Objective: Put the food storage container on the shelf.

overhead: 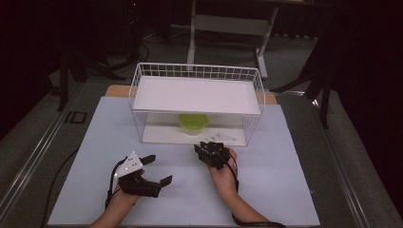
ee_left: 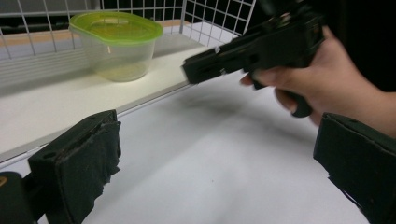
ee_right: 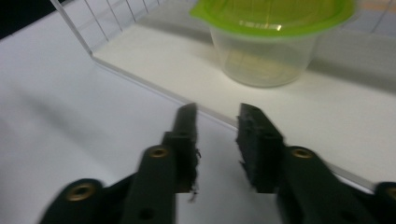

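Note:
A clear plastic tub with a green lid (overhead: 193, 122) (ee_left: 116, 44) (ee_right: 268, 42) stands on the lower shelf of a white wire rack (overhead: 197, 71). My right gripper (overhead: 205, 146) (ee_right: 217, 135) points at the rack's front edge, a short way before the tub. Its jaws stand a little apart with nothing between them. From the left gripper view, the right gripper (ee_left: 196, 72) reaches toward the shelf, held in a hand. My left gripper (overhead: 159, 169) (ee_left: 219, 158) rests low over the white table at the left, its jaws wide apart and empty.
The rack has a white top board (overhead: 197, 95) over the low shelf (ee_right: 154, 51). The white table (overhead: 266, 190) spreads in front of it. Behind the table stand a desk frame (overhead: 228, 26) and dark stands on the floor.

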Demonstrator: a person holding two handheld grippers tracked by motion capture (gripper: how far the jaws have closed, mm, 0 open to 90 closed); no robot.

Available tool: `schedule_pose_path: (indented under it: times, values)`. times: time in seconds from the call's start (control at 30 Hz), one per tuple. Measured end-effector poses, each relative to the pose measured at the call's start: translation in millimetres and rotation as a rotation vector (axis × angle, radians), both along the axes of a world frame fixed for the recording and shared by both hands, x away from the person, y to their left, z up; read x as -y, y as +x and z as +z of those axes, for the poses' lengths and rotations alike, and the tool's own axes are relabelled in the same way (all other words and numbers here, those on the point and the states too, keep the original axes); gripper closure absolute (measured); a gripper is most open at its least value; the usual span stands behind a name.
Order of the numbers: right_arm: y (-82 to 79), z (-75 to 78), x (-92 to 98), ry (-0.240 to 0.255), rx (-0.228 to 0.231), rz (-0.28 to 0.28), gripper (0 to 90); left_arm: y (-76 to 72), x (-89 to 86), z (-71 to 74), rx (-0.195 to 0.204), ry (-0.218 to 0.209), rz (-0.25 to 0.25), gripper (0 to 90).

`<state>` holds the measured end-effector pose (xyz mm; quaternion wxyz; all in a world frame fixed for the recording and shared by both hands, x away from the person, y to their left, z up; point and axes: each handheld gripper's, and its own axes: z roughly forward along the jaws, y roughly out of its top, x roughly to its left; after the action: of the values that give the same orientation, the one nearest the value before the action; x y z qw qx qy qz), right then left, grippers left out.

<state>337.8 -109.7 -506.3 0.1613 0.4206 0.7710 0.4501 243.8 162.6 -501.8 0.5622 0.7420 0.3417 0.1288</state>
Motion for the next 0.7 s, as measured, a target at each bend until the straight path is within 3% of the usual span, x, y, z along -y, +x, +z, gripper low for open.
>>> schedule_pose_path:
  times: [0.1, 0.27, 0.33, 0.57, 0.7]
  values:
    - [-7.0, 4.9, 4.9, -0.009, 0.014, 0.01, 54.4, 0.9, -0.7, 1.4, -0.009, 0.002, 0.003, 1.7]
    - [-20.5, 13.1, 15.9, 0.021, 0.043, 0.024, 38.3, -0.8, -1.2, 4.6, -0.014, 0.006, -0.003, 1.7]
    - [-24.8, 16.4, 22.7, 0.04, 0.034, 0.031, 31.7, -2.4, -1.6, 3.9, -0.024, 0.014, -0.012, 1.7]
    - [-34.8, 22.0, 43.1, 0.088, 0.037, 0.032, 20.6, -8.2, -6.0, 1.6, -0.034, 0.026, -0.012, 1.7]
    - [-40.5, 21.5, 50.9, 0.101, 0.043, 0.032, 19.4, -11.1, -6.9, 1.7, -0.028, 0.035, -0.005, 1.7]
